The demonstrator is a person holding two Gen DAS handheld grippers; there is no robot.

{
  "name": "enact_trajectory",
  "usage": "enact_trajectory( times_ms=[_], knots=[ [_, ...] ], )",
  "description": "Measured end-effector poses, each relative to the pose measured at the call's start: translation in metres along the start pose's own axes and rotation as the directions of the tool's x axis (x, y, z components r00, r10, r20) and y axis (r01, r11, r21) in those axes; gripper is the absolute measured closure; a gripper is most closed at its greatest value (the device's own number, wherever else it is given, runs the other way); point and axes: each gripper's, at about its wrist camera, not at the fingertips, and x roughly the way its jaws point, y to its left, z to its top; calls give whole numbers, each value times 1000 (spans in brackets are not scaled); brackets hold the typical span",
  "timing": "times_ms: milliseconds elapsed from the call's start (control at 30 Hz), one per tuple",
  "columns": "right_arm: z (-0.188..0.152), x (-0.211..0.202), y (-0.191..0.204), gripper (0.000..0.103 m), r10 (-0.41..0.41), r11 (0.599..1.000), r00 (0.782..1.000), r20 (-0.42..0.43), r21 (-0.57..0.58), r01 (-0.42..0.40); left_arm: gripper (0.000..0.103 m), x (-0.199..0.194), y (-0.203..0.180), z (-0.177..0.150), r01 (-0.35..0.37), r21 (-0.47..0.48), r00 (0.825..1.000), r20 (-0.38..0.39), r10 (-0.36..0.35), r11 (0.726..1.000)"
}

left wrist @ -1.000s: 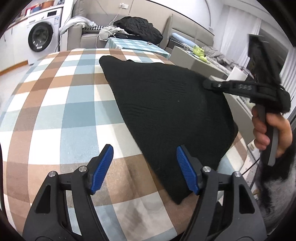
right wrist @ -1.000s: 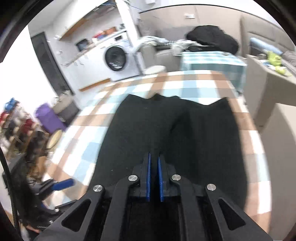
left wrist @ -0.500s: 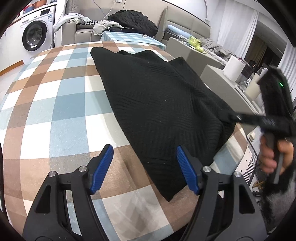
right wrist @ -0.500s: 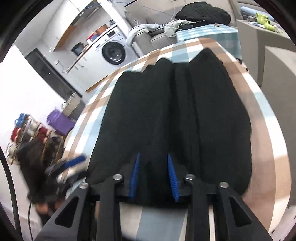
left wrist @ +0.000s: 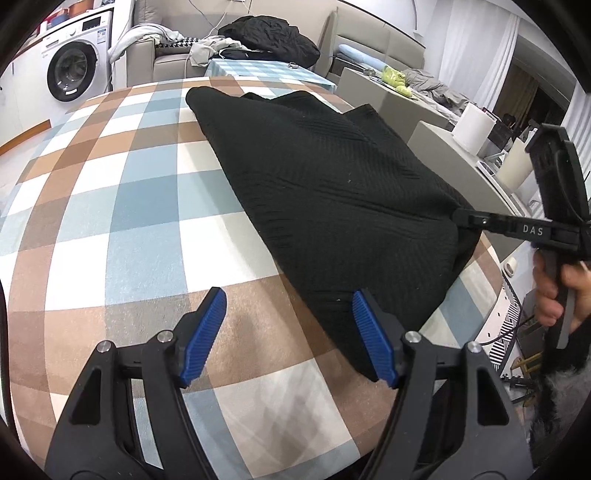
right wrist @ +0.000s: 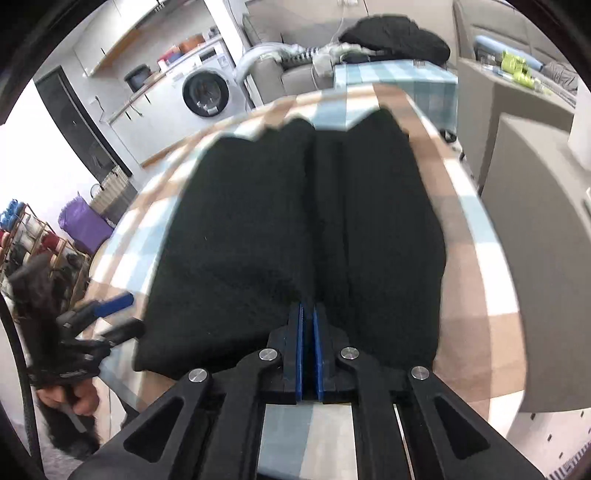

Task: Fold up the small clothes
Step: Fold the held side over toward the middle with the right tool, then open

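A black knit garment (left wrist: 325, 192) lies spread along the right half of the checked tablecloth (left wrist: 129, 229). My right gripper (left wrist: 458, 216) comes in from the right, and its jaws are closing tight on the garment's near edge, pulling a ridge into the cloth. In the right wrist view the blue pads (right wrist: 300, 332) stand almost together at the hem of the garment (right wrist: 258, 229). My left gripper (left wrist: 288, 306) hovers open over the garment's near corner with nothing between its fingers. The left gripper (right wrist: 122, 315) also shows low at the left of the right wrist view.
The table's right edge (right wrist: 476, 236) runs close beside a grey cabinet (left wrist: 436, 147) bearing a paper roll (left wrist: 474, 127). Behind the table are a washing machine (left wrist: 72, 70) and a sofa heaped with clothes (left wrist: 269, 33). A purple bag (right wrist: 83, 225) sits on the floor at the left.
My right gripper let the raised garment down, opened, dropped to the near edge and shut on it again. The garment now lies flatter. My left gripper has stayed open in place.
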Motion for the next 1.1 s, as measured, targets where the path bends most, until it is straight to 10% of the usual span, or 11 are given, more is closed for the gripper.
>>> enact_trajectory(
  times_ms=[400,500,633,833,967,1100],
  knots=[
    [-29,-18,-6,61,100,995,993,56,11,-100,34,7,-37,6,112,87,994,-10,-111,990],
    [-27,-9,-1,64,93,995,995,44,-28,-92,34,13,-43,1,90,120,996,-30,-87,989],
    [-20,2,13,94,-5,989,1000,14,-145,7,34,16,-39,1,91,118,995,-48,-86,989],
    [-7,-27,-3,96,177,983,983,42,-54,-175,34,19,-30,-2,85,97,994,-71,-79,992],
    [-13,3,-25,96,81,996,994,-78,37,-79,34,17,-24,-2,80,86,995,-66,-75,993],
    [-11,-7,-13,89,90,996,996,-18,-24,-90,34,13,-16,-1,78,58,996,-56,-75,995]
  ],
)
